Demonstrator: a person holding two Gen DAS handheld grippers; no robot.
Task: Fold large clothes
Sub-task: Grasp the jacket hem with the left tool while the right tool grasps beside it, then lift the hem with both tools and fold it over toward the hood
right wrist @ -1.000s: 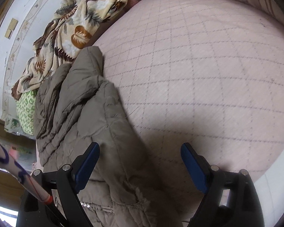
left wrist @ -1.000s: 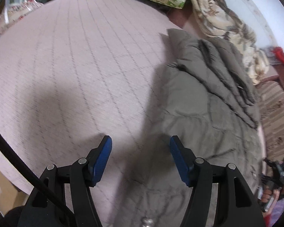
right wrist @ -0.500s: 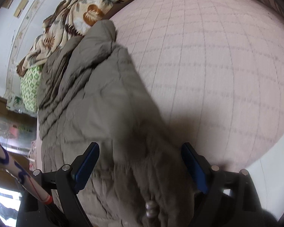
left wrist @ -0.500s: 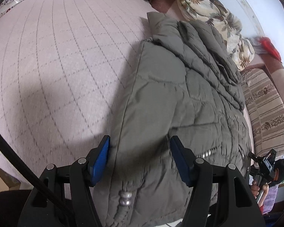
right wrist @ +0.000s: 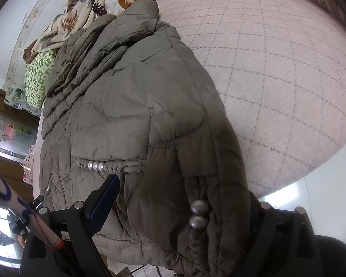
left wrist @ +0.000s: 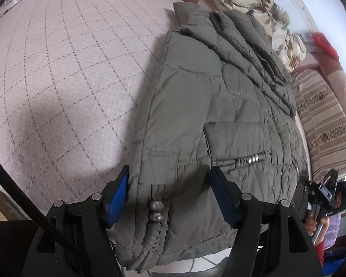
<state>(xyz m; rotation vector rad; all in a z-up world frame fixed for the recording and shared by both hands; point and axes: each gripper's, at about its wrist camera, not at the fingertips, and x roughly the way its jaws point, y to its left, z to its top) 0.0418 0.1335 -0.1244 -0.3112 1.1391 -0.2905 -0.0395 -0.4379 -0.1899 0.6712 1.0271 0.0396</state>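
Olive quilted jacket (left wrist: 214,106) lies lengthwise on a bed (left wrist: 64,73) covered in pink diamond-stitched fabric, its hem hanging over the bed's near edge. The left gripper (left wrist: 170,196) has its fingers spread apart around the hem's left corner. The right gripper (right wrist: 180,207) also straddles the hem, fingers apart. Wide bare bedcover stretches beside the jacket. A leaf-print blanket (right wrist: 85,9) sits beyond its collar.

No legible text; maybe too blurry tbh
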